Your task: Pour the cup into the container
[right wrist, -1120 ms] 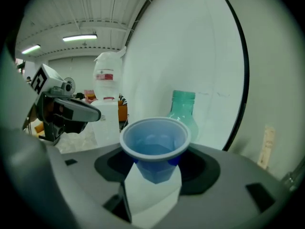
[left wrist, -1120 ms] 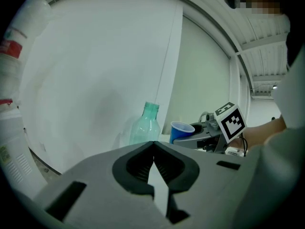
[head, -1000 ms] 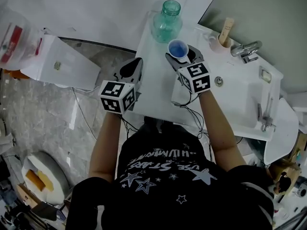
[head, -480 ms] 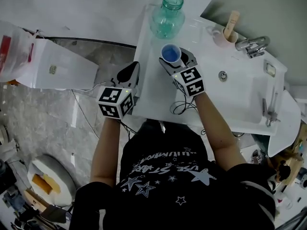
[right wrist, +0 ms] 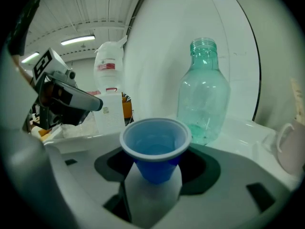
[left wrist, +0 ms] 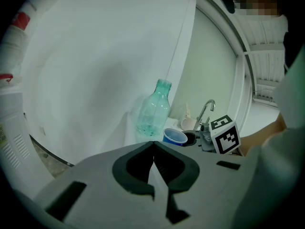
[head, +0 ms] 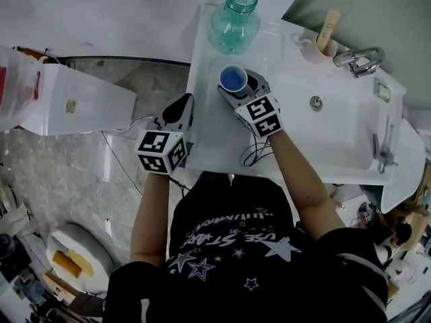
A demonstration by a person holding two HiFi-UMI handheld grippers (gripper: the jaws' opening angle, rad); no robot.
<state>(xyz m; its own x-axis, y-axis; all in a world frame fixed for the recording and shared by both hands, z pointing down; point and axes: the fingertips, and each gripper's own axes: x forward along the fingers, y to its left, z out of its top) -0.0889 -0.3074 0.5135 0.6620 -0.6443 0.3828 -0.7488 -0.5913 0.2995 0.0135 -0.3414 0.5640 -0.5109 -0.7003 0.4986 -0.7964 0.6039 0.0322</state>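
A blue plastic cup (head: 234, 79) stands upright between the jaws of my right gripper (head: 241, 91), which is shut on its lower part. In the right gripper view the cup (right wrist: 155, 144) sits just in front of a green glass bottle (right wrist: 202, 104). In the head view that bottle (head: 234, 22) stands at the far corner of the white counter (head: 209, 133), a little beyond the cup. My left gripper (head: 182, 106) hovers at the counter's left edge, shut and empty, and its jaw tips meet in the left gripper view (left wrist: 153, 147).
A sink basin (head: 343, 126) with a faucet (head: 360, 59) lies right of the cup. A pale mug (head: 316, 49) holding a wooden stick stands by the faucet. A white box (head: 74, 103) sits on the floor to the left. A cable (head: 254, 155) trails under my right gripper.
Both grippers have sunk toward the counter. The cup stays upright in my right gripper and now sits a little further from the bottle in the picture.
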